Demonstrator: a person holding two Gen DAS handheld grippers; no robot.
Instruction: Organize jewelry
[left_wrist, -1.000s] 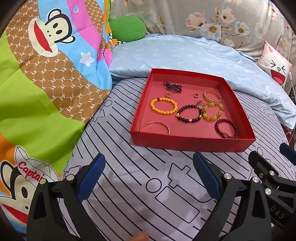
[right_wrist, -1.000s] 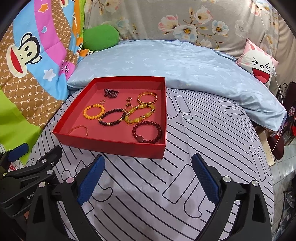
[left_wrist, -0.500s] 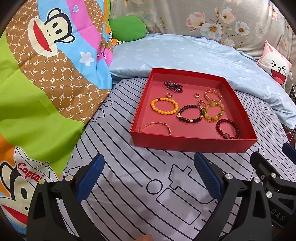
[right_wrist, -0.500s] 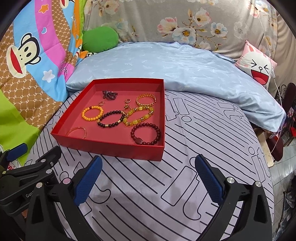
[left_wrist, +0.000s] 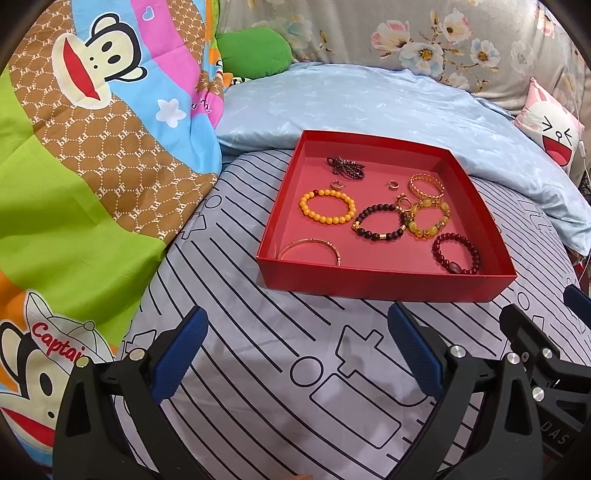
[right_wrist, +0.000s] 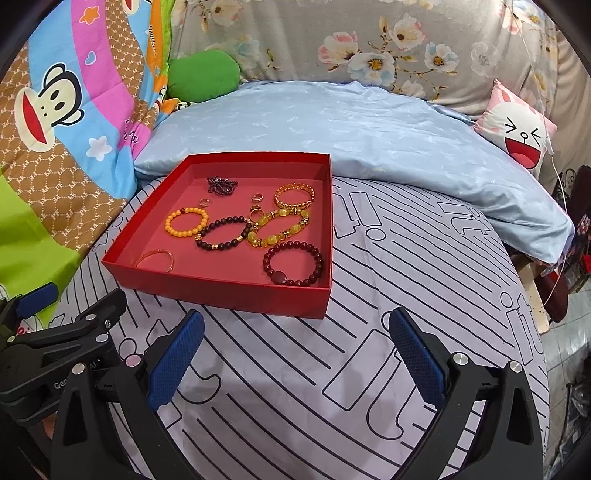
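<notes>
Here: both tools spread wide, holding nothing, short of the red tray.

Red tray (left_wrist: 384, 284) sits mid-bed (left_wrist: 258, 332), straight ahead of left tool (left_wrist: 299, 350); ahead-left of right tool (right_wrist: 295, 350), which has bare sheet to its right. Bracelets loose inside: orange bead bracelet (left_wrist: 327, 205) toward far-left corner, dark red bead bracelet (right_wrist: 293, 267) at near-right corner, nearest right tool. Near wall must be cleared, judging.

A bed (right_wrist: 369, 369) in striped grey sheet — pale blue duvet (right_wrist: 351, 122), floral fabric (right_wrist: 369, 44) behind.
</notes>
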